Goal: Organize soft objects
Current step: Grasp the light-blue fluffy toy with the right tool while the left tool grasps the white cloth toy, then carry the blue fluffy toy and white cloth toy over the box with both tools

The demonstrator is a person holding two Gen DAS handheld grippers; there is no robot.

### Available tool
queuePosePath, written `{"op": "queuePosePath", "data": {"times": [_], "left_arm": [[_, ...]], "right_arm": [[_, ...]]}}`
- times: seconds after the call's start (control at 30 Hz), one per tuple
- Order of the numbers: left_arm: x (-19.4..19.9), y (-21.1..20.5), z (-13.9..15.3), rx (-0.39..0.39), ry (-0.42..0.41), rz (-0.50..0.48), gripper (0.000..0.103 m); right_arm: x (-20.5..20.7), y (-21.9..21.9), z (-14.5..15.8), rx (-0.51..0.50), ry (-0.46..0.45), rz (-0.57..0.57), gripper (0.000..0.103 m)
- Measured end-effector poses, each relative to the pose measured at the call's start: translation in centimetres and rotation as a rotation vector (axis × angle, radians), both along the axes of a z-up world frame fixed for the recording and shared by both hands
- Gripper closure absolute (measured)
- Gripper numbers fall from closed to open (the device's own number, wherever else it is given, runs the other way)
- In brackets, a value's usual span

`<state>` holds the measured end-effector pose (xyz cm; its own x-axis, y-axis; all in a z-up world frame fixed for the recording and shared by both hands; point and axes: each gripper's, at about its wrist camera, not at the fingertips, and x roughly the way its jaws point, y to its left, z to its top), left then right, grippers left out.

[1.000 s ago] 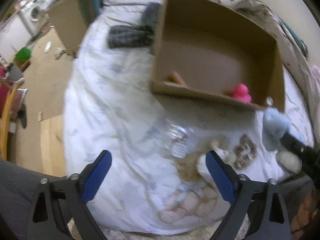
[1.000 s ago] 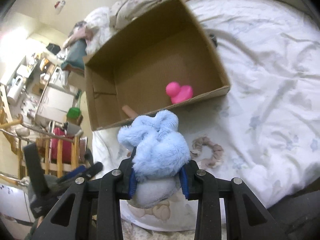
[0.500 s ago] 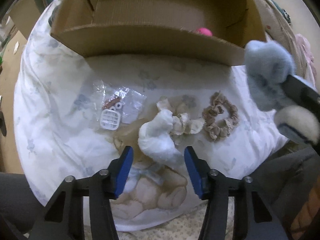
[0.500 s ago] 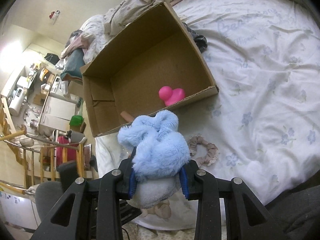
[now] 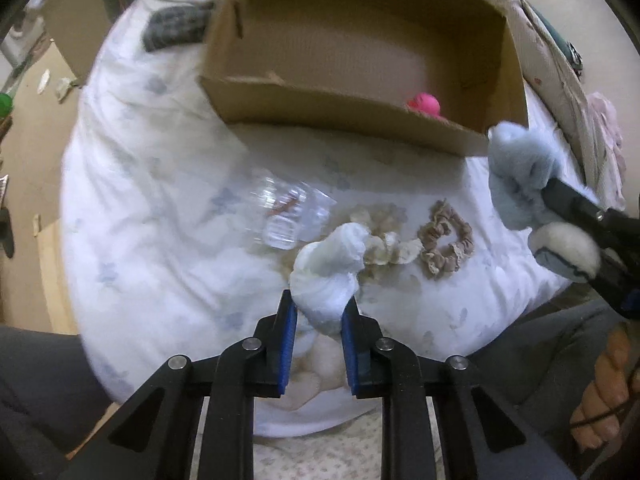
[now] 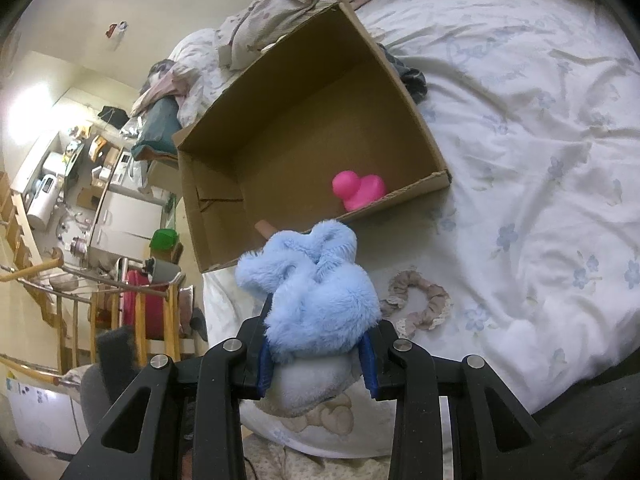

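Observation:
My left gripper [image 5: 318,312] is shut on a white bundled cloth [image 5: 328,264] lying on the bed. My right gripper [image 6: 316,344] is shut on a fluffy light-blue soft toy [image 6: 312,288], held above the bed before the open cardboard box [image 6: 416,190]; the toy also shows in the left wrist view [image 5: 520,176]. The box [image 5: 340,108] holds a pink rubber duck [image 6: 360,190], also seen in the left wrist view [image 5: 424,104]. A beige scrunchie [image 5: 444,244] and a cream frilly scrunchie [image 5: 384,236] lie on the sheet. The beige one shows in the right wrist view [image 6: 424,304].
A clear plastic packet [image 5: 288,216] lies left of the cloth. A dark sock [image 5: 176,28] lies beside the box's far left corner. Crumpled bedding [image 6: 288,4] is piled behind the box. The bed edge drops to the floor [image 5: 32,152] on the left.
My left gripper has closed on the white cloth, from wide open a second ago. My right gripper still holds the blue toy, little changed before the box.

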<state>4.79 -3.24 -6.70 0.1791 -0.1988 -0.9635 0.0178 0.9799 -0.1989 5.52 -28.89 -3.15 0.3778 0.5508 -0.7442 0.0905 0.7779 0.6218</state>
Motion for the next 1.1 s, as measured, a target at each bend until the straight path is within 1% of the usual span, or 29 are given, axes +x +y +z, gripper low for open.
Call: {"op": "queuePosePath", "data": {"times": [0.1,0.13,0.2,0.3,0.43,0.7,1.1], "left_arm": [[-0.4,1.2,0.9,0.046,-0.024,0.023,0.084],[-0.5,1.6,1.0,0.049,-0.026,0.031,0.084],[-0.5,2.1,0.9,0.059,-0.029,0.049,0.084],[-0.5,2.3,0.6,0.101,-0.039,0.062,0.084],[-0.5,2.8,0.7,0.1,-0.041,0.079,0.084],[-0.4,2.6,1.1,0.109,-0.061,0.09,0.084],[-0.3,2.5,1.7,0.117,-0.093,0.106,0.084]], "right_arm": [[0.0,0.2,0.1,-0.007,-0.005,0.012,0.066],[-0.1,0.3,0.1,-0.011,-0.005,0.015,0.066],[-0.1,0.4,0.0,-0.014,-0.003,0.022,0.066],[-0.2,1.0,-0.2,-0.034,0.003,0.047,0.066],[-0.2,1.4,-0.1,-0.059,-0.008,0.059,0.066],[-0.3,1.7,-0.1,-0.088,-0.013,0.059,0.066],[-0.1,2.5,0.0,-0.1,-0.028,0.08,0.067]]}}
